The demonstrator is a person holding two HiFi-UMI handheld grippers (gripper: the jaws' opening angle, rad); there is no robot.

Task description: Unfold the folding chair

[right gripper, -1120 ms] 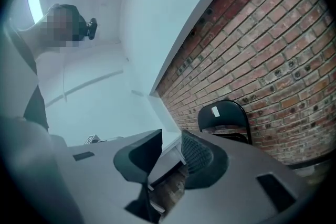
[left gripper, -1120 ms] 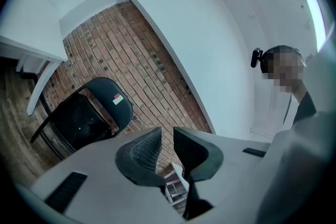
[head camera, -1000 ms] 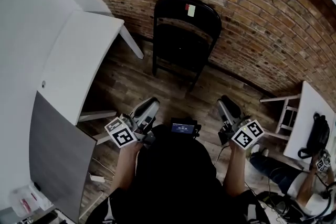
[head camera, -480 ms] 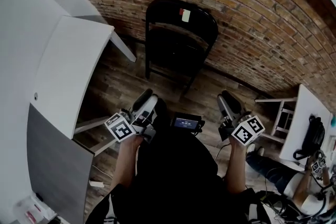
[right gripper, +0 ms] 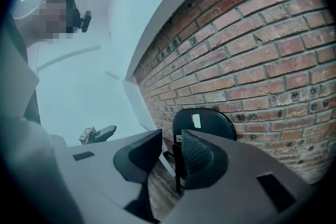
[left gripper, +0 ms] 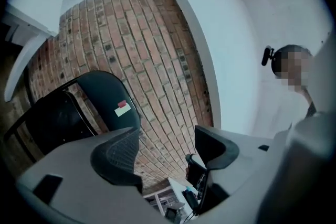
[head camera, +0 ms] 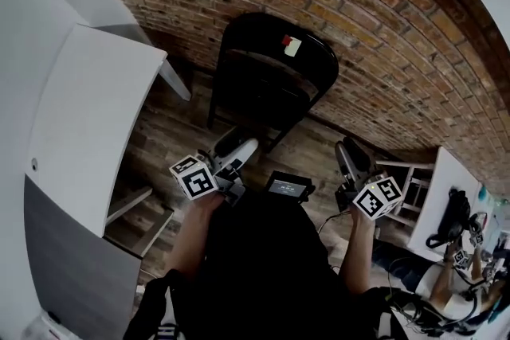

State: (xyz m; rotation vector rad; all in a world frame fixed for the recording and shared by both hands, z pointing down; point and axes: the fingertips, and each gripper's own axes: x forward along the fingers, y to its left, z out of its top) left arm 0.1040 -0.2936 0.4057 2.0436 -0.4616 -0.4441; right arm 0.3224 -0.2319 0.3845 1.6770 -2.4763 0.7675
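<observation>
folding chair (head camera: 271,76): folded, upright;
L gripper (head camera: 241,149): near chair; jaws just opened wide, empty;
R gripper (head camera: 347,149): jaws slightly apart, empty

I have the black metal folding chair (head camera: 271,76) standing folded against the red brick wall (head camera: 382,36). My left gripper (head camera: 245,147), jaws just opening and empty, and my right gripper (head camera: 346,149) both hang short of it.
</observation>
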